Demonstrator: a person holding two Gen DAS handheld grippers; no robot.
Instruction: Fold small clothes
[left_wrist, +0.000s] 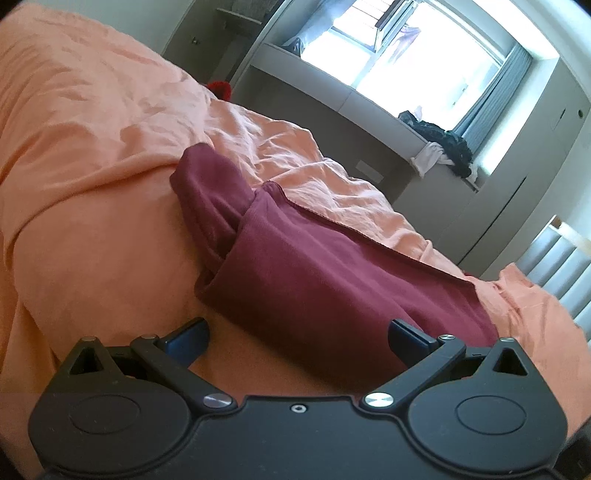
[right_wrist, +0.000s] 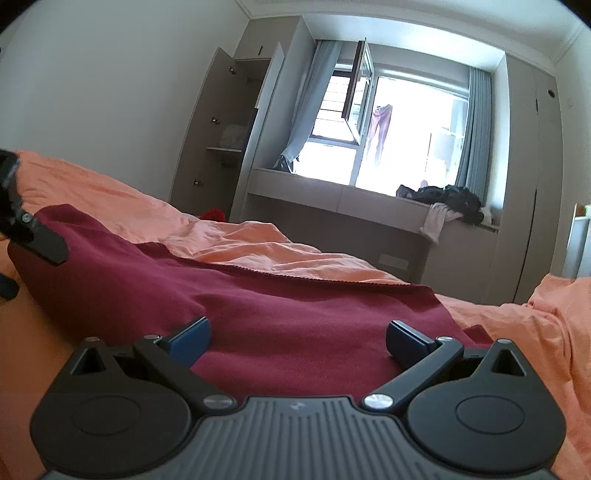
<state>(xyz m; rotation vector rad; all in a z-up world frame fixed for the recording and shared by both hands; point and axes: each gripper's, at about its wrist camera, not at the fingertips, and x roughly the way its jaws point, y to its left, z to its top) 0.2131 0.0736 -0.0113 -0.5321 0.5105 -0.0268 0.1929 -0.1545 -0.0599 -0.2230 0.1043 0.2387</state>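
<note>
My left gripper (left_wrist: 298, 334) and right gripper (right_wrist: 298, 334), fingers wide and empty, flank the maroon garment (left_wrist: 325, 273); pinching the bedsheet (left_wrist: 92, 147) beneath would drag both.

Daylight from window (right_wrist: 406, 147), panes blown out; room dimmer; fisheye bends edges, corners vignetted black.

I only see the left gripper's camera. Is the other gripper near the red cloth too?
Observer: Yes. The right gripper is open, low over the maroon garment.
Operator: Is anything hanging outside the window? It's all glare for me.
Observer: A pale purple garment hangs there.
Operator: Is the cupboard by the window open?
Observer: Yes, the wardrobe door stands open, showing a shelf with something white on it.
</note>
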